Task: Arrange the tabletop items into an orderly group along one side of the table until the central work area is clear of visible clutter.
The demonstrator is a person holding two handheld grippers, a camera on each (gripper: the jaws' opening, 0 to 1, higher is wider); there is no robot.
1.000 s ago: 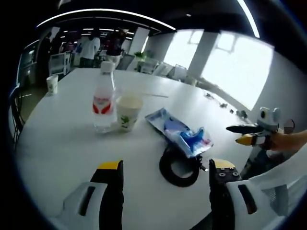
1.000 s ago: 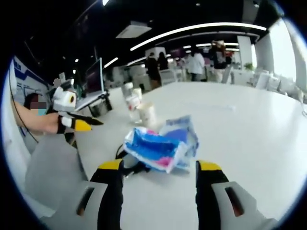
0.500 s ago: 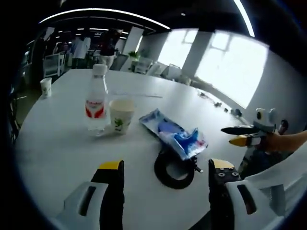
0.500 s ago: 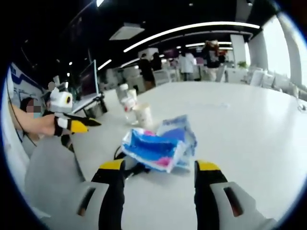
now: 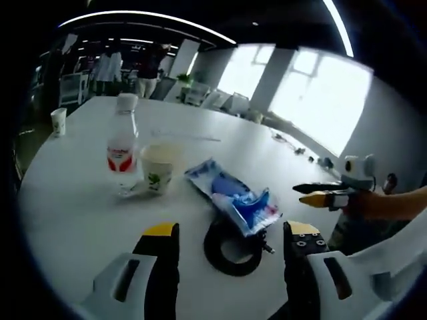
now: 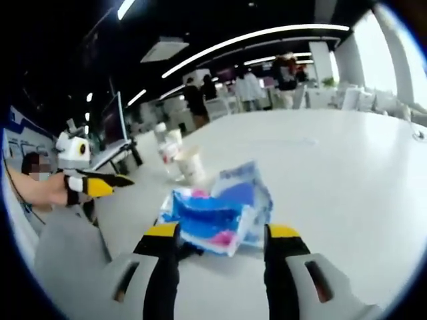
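Four items: a clear plastic water bottle with a red label [image 5: 121,152], a white paper cup with a green print [image 5: 159,168], a crumpled blue and white plastic wrapper [image 5: 233,196] and a black ring of tape or cable [image 5: 232,245] lie clustered on the large white counter [image 5: 73,213].
Bottle and cup: both upright, just beside each other, on the far left of the cluster in the left gripper view.
Wrapper: lies flat, its near end overlapping the black ring's far edge.
Stray cup: a second small paper cup [image 5: 59,121] stands well apart, near the counter's far edge.
Left gripper [image 5: 229,233]: jaws spread wide, holding nothing, poised above the counter with the black ring between their tips in view.
Right gripper [image 6: 217,233]: jaws likewise wide apart and empty, the wrapper [image 6: 217,212] lying just ahead between them; in the left gripper view this gripper [image 5: 323,195] hangs off to the right, over the counter's edge.
Step in hand: judged an approach to the wrapper; nothing is grasped yet.
Next move: the right jaws would need to descend onto the wrapper and close, taking care not to drag the ring beneath it.
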